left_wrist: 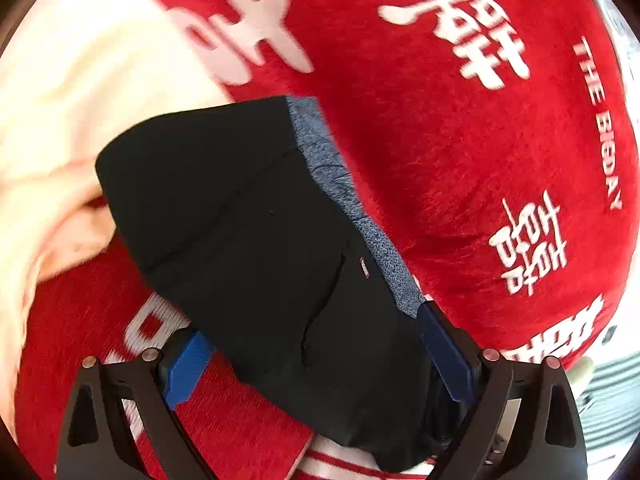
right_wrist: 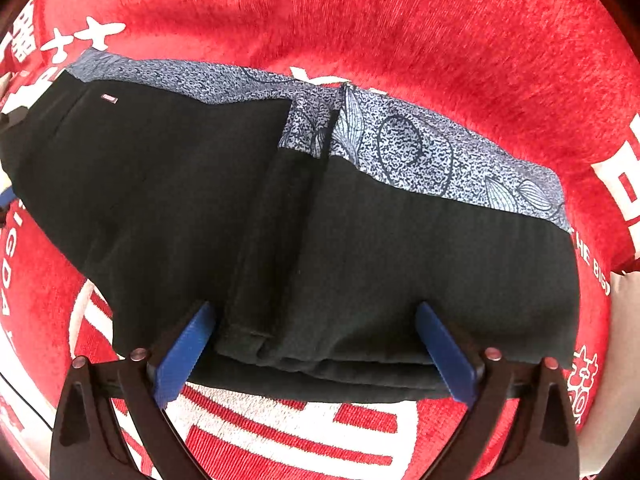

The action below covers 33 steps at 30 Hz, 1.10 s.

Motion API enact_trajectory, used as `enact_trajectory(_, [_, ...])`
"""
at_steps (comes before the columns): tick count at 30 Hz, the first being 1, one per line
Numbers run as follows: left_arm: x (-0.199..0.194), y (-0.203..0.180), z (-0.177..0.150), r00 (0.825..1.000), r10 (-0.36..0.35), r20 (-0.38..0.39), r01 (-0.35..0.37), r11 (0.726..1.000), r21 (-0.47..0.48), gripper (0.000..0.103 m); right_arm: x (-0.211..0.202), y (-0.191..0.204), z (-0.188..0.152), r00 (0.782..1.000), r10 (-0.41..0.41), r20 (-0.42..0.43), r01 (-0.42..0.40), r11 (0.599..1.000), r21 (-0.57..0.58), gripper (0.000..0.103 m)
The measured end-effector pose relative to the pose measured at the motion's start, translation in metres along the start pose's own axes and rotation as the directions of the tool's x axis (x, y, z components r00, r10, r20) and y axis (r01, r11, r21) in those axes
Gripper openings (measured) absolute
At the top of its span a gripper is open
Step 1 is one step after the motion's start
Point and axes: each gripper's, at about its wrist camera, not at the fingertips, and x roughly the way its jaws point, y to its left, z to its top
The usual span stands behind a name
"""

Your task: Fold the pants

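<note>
pants (left_wrist: 256,216) hide the blanket (left_wrist: 440,140) beneath; its lettering blurred.

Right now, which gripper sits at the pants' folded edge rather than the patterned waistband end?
The right gripper: stacked black fold layers of the pants lie between its fingers. The left gripper sits by the waistband.

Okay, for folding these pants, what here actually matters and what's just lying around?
Part of the job:
black pants with blue patterned waistband
left gripper
right gripper

Just lying about:
red blanket with white lettering underneath
cream cloth
</note>
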Motion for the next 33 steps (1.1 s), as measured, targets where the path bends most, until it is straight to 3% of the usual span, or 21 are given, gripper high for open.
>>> enact_trajectory(5, [0.014, 0.000, 0.006, 0.996, 0.089, -0.026, -0.090, 0.996, -0.010, 0.094, -0.006, -0.002, 0.005, 1.000, 0.012, -0.006, -0.012, 1.000, 0.009, 0.101])
enact_trajectory(7, [0.015, -0.007, 0.005, 0.984, 0.179, -0.021, -0.179, 0.984, 0.013, 0.078, -0.014, -0.005, 0.009, 1.000, 0.019, -0.002, -0.019, 1.000, 0.016, 0.101])
enact_trajectory(9, [0.016, -0.010, 0.006, 0.958, 0.285, -0.017, -0.284, 0.958, 0.047, 0.035, -0.031, -0.008, 0.019, 0.999, 0.032, 0.020, -0.033, 0.999, 0.027, 0.101])
enact_trajectory(11, [0.015, -0.010, 0.007, 0.956, 0.294, -0.020, -0.292, 0.955, 0.053, 0.032, -0.048, -0.010, 0.033, 0.997, 0.064, 0.035, -0.065, 0.997, 0.035, 0.101])
enact_trajectory(13, [0.017, -0.028, 0.002, 0.932, 0.362, 0.012, -0.359, 0.918, 0.168, 0.031, -0.062, -0.008, 0.050, 0.992, 0.120, 0.030, -0.121, 0.992, 0.035, 0.101])
enact_trajectory(14, [0.015, -0.035, -0.003, 0.918, 0.394, 0.041, -0.392, 0.890, 0.232, 0.029, -0.069, -0.003, 0.063, 0.987, 0.161, 0.013, -0.161, 0.986, 0.033, 0.101])
enact_trajectory(16, [0.014, -0.057, -0.018, 0.885, 0.452, 0.116, -0.461, 0.808, 0.366, 0.029, -0.079, 0.007, 0.090, 0.967, 0.252, -0.021, -0.251, 0.967, 0.030, 0.101])
enact_trajectory(20, [0.018, -0.080, -0.041, 0.839, 0.504, 0.204, -0.530, 0.673, 0.515, 0.029, -0.092, 0.041, 0.151, 0.922, 0.374, -0.105, -0.377, 0.926, -0.015, 0.101])
enact_trajectory(25, [0.021, -0.090, -0.048, 0.814, 0.529, 0.241, -0.559, 0.600, 0.573, 0.029, -0.089, 0.116, 0.215, 0.852, 0.439, -0.286, -0.480, 0.873, -0.087, 0.101])
enact_trajectory(26, [0.021, -0.092, -0.049, 0.811, 0.532, 0.245, -0.562, 0.591, 0.578, 0.029, -0.086, 0.135, 0.226, 0.846, 0.431, -0.314, -0.484, 0.868, -0.111, 0.101])
enact_trajectory(30, [0.023, -0.098, -0.047, 0.802, 0.540, 0.256, -0.572, 0.572, 0.588, 0.029, -0.072, 0.211, 0.246, 0.830, 0.341, -0.441, -0.476, 0.845, -0.243, 0.101])
enact_trajectory(33, [0.025, -0.099, -0.047, 0.800, 0.543, 0.256, -0.575, 0.572, 0.584, 0.029, -0.052, 0.258, 0.244, 0.821, 0.220, -0.526, -0.447, 0.822, -0.353, 0.101])
